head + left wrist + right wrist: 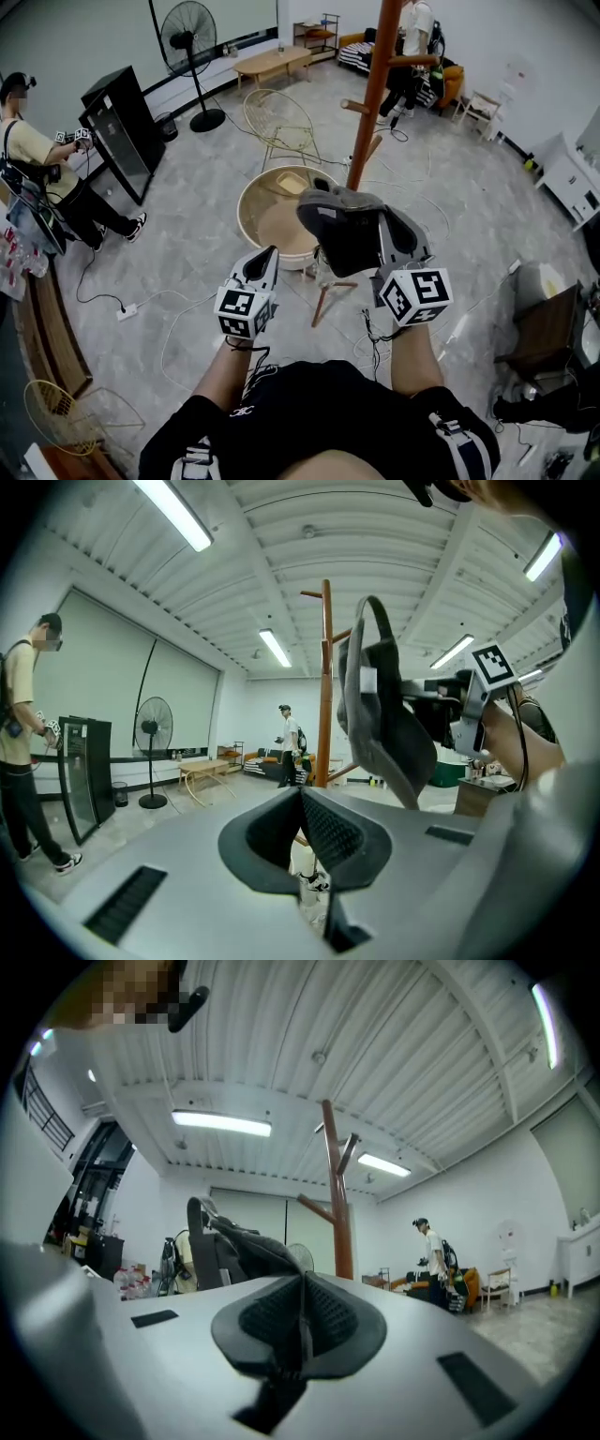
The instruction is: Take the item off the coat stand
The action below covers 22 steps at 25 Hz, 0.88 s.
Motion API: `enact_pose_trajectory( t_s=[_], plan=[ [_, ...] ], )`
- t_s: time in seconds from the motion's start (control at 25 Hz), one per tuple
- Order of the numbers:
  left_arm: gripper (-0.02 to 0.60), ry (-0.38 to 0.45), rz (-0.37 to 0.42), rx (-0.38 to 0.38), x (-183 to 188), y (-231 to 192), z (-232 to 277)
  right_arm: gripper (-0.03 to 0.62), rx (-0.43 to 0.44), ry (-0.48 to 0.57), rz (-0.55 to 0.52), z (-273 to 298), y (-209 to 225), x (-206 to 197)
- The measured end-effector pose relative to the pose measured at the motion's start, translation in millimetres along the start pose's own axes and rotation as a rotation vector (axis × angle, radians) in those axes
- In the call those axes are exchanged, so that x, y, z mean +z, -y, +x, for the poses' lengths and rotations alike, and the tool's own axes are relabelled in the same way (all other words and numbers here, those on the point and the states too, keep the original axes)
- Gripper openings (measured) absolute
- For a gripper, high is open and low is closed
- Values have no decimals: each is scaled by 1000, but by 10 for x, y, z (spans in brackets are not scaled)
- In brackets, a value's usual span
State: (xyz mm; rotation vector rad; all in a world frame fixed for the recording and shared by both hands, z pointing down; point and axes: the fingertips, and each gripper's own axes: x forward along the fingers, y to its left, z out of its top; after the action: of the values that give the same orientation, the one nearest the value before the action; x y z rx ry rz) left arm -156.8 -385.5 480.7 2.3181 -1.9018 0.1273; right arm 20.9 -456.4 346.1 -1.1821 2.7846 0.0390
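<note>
Cap [339,230]: a soft, dark grey fabric cap with a curved stiff brim and a domed crown, which you are holding in the air with the right gripper [398,234]. Its ribbed black fingers [333,1316] are pinching together on the cloth at the cap's edge, and the crown is sagging to the left of them. The cap is hanging clear of the coat stand [375,84], a reddish-brown round wooden pole with angled pegs, which is standing just behind it. The left gripper [270,255] is hovering beside the cap, apart from it; its fingers [333,832] are meeting with nothing between them. Below, a round pale tub [240,211] is sitting on the grey mottled floor [187,253]. A wire chair [281,122], a standing fan [192,42] and a black cabinet [117,131] are standing farther off.
</note>
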Motion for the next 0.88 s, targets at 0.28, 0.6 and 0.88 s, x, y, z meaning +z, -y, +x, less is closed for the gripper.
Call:
enact_pose_trajectory(
  t_s=[0.28,0.6,0.88],
  plan=[
    [15,-13,10,-60,16,258,207,26,-102,-177,106,-255,457,-911],
    [15,-29,35,-134,46,563,439,26,-240,-209,107,-560,875,-1159],
    [15,-33,45,-172,21,706,482,26,-284,-203,102,-723,941,-1147]
  ],
)
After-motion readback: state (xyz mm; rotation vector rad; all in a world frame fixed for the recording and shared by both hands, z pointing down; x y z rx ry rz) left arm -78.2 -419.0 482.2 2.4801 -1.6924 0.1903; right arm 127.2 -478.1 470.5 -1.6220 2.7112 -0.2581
